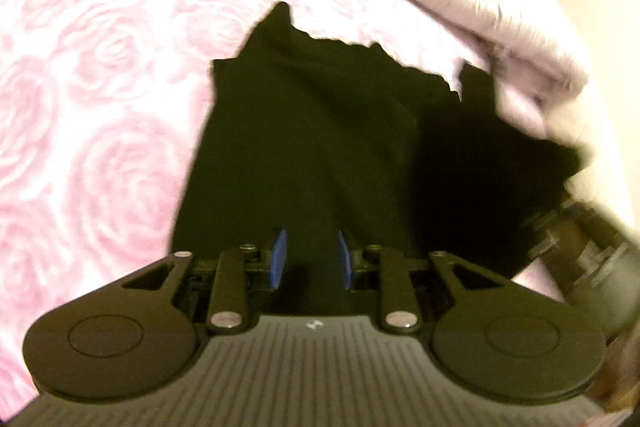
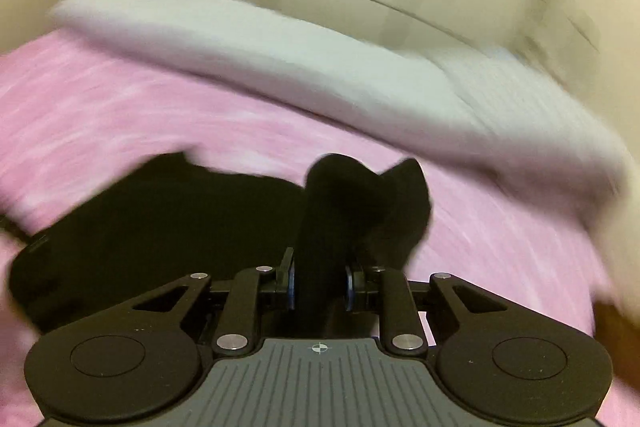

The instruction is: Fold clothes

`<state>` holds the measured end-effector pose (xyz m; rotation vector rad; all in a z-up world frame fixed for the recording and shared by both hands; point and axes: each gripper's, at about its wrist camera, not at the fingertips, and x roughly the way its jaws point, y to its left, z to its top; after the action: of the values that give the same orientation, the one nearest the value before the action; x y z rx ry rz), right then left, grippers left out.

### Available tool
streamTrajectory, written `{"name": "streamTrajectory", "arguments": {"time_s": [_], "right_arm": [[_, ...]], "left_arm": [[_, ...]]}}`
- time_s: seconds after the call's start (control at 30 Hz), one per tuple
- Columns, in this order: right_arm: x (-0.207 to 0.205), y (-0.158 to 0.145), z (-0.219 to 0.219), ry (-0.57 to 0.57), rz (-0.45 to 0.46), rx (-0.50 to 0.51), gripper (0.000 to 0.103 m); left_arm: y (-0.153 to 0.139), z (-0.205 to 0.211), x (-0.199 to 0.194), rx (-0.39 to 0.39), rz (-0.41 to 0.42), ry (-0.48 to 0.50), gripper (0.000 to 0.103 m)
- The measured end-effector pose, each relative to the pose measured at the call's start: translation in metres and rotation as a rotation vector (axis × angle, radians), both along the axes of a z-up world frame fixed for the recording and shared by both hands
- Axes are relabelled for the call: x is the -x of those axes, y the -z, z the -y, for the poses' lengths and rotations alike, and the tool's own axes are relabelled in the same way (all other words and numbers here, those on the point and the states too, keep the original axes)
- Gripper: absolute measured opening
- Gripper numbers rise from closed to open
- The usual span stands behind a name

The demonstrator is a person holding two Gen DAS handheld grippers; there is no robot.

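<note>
- Pinching a raised fold of the black garment (image 2: 360,211), the right gripper (image 2: 320,287) has its blue pads pressed against the cloth on both sides, and the fold stands up between them toward twelve o'clock.
- Beyond that pinch the rest of the garment spreads flat toward nine o'clock, its far edge ragged against the pink bedspread (image 2: 120,115).
- From one to four o'clock of the right gripper the bedspread lies bare, giving open room up to the pale folded blanket (image 2: 280,59), which runs across from ten to three o'clock; behind it is a cream wall.
- The right wrist view is smeared with motion blur, so finer edges cannot be made out.
- The left gripper (image 1: 312,259) points steeply down over the garment (image 1: 320,131); its blue pads (image 1: 280,255) stand apart with dark cloth showing between them, and whether they press on it I cannot tell.
- The garment runs from the left gripper toward twelve o'clock, ending in a wavy edge.
- From seven to eleven o'clock the rose-patterned bedspread (image 1: 100,107) is uncovered; at one to two o'clock the blanket (image 1: 480,7) crowds the garment's corner.
</note>
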<state>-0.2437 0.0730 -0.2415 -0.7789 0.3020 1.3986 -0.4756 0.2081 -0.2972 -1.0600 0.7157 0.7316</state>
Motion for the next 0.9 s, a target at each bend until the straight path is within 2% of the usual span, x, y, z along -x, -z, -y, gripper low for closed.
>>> {"name": "streamTrajectory", "arguments": {"time_s": [0.07,0.13,0.2,0.3,0.4,0.47,0.53,0.6,0.7,0.73,0.9], "right_arm": [[0.046,0.032,-0.002,-0.115,0.083,0.109,0.024],[0.077,0.062,-0.002,-0.179,0.144,0.225,0.034],[0.097,0.087,0.001,-0.210,0.181,0.320,0.059],[0.095,0.075,0.022,-0.216,0.134,0.283,0.063],[0.064,0.047,0.038,-0.136,-0.069,0.259,0.063],[0.020,0.039,0.042,0.051,-0.224,0.253,0.063],[-0.026,0.031,0.046,0.242,-0.381,0.246,0.063],[-0.083,0.042,0.046,0.478,-0.583,0.258,0.063],[-0.152,0.070,0.051,0.725,-0.914,0.215,0.063],[-0.165,0.077,0.050,0.766,-0.987,0.199,0.063],[-0.208,0.103,0.032,0.834,-1.209,0.184,0.063]], "left_arm": [[0.000,-0.001,0.017,0.015,0.026,-0.022,0.022],[0.006,0.000,0.028,0.038,0.035,-0.030,0.022],[0.014,0.003,0.037,0.069,0.050,-0.032,0.022],[0.018,0.008,0.044,0.102,0.098,-0.026,0.022],[0.019,0.008,0.041,0.155,0.173,-0.044,0.028],[0.019,0.006,0.036,0.186,0.231,-0.064,0.031],[0.022,0.001,0.028,0.215,0.291,-0.090,0.039],[0.031,-0.009,0.018,0.243,0.353,-0.100,0.043],[0.057,-0.019,0.001,0.323,0.388,-0.126,0.044],[0.066,-0.020,-0.004,0.354,0.398,-0.138,0.044],[0.089,-0.019,-0.017,0.411,0.466,-0.228,0.047]]}}
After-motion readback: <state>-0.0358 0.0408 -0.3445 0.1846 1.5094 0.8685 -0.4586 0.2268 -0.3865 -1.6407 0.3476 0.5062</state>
